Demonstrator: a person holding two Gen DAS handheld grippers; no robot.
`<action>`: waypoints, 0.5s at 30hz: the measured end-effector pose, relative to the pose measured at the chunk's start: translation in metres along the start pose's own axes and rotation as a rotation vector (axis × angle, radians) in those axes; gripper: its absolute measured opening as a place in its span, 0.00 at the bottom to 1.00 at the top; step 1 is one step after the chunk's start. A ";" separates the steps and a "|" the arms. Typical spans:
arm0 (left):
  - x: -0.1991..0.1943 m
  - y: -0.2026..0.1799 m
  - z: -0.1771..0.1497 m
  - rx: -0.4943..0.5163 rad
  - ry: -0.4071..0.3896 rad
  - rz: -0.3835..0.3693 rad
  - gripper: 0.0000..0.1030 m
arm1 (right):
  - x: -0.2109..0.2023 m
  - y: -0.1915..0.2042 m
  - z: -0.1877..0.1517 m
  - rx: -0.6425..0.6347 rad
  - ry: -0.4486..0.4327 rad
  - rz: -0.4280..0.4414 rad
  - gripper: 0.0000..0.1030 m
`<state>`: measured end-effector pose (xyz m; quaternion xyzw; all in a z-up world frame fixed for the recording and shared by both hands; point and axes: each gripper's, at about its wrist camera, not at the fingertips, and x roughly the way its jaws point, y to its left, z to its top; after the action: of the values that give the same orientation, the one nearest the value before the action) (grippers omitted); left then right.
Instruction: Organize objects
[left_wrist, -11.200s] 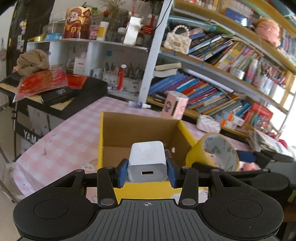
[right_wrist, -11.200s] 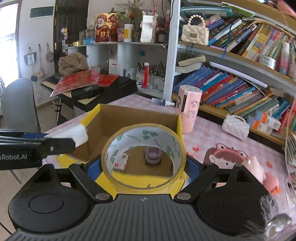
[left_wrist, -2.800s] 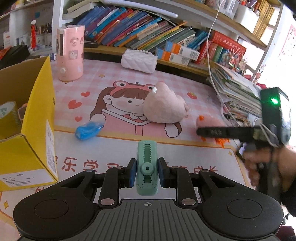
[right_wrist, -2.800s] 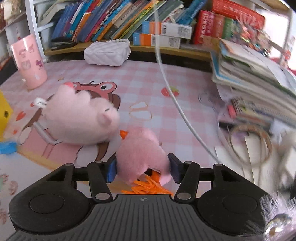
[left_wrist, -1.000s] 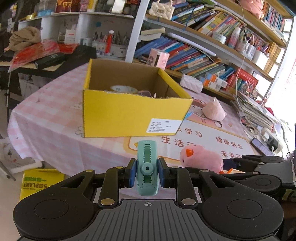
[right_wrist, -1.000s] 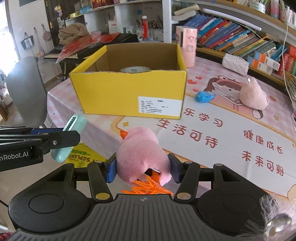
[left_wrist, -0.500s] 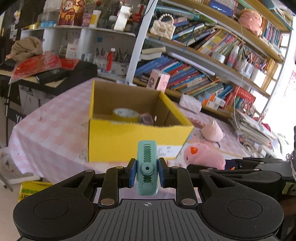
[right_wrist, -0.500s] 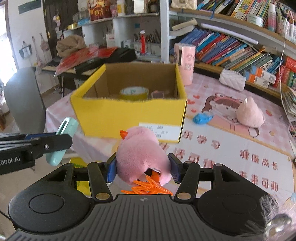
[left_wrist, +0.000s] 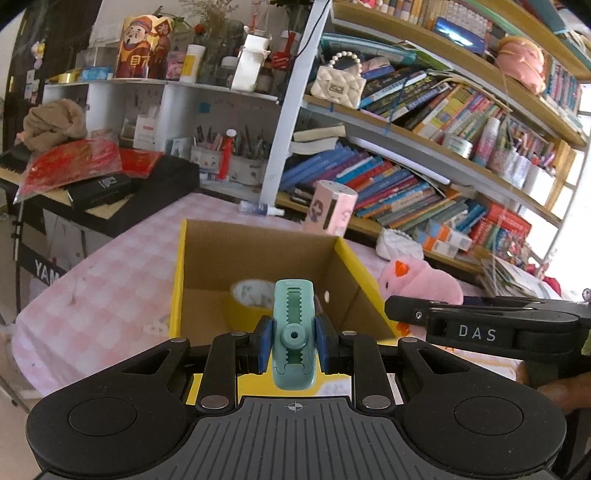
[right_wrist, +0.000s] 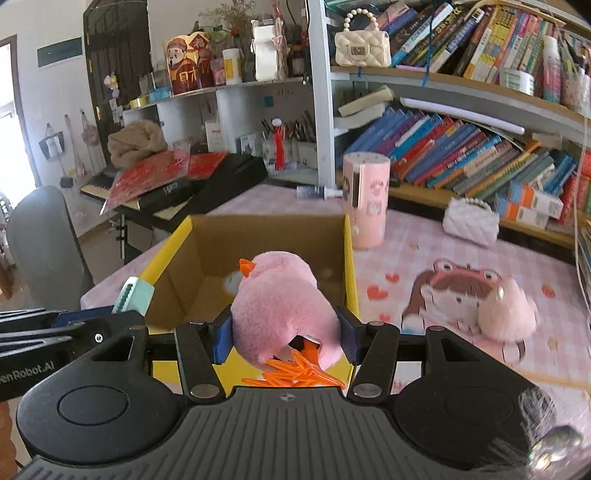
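Pink-checked counter (left_wrist: 110, 280) carries the yellow cardboard box (left_wrist: 258, 254). Only the left view shows its tape roll (left_wrist: 251, 295), past the left gripper (left_wrist: 293, 341) clamping a teal clip (left_wrist: 294, 336). Only the right view shows the right gripper (right_wrist: 284, 332) squeezing a pink plush chick (right_wrist: 280, 306).

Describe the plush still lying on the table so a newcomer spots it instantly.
Start at the yellow cardboard box, then look right across the pink mat to the cartoon girl print. The loose pink plush lies on that print; unlike the orange-beaked pink plush in the right tool, nothing grips it.

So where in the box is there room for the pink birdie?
The yellow box has bare cardboard floor left of the tape roll. Behind the green clip its middle is hidden. The pink bird might fit left.
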<state>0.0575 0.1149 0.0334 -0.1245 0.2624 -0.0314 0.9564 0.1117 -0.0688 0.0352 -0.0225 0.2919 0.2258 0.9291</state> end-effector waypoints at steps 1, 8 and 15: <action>0.006 0.000 0.003 -0.001 -0.001 0.004 0.22 | 0.005 -0.002 0.004 -0.004 -0.002 0.003 0.51; 0.051 -0.001 0.018 0.002 0.019 0.039 0.22 | 0.046 -0.013 0.030 -0.044 0.002 0.026 0.51; 0.089 -0.003 0.016 0.034 0.083 0.090 0.22 | 0.092 -0.016 0.042 -0.127 0.031 0.052 0.51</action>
<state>0.1428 0.1040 0.0037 -0.0948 0.3066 0.0018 0.9471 0.2080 -0.0388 0.0181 -0.0772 0.2918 0.2673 0.9151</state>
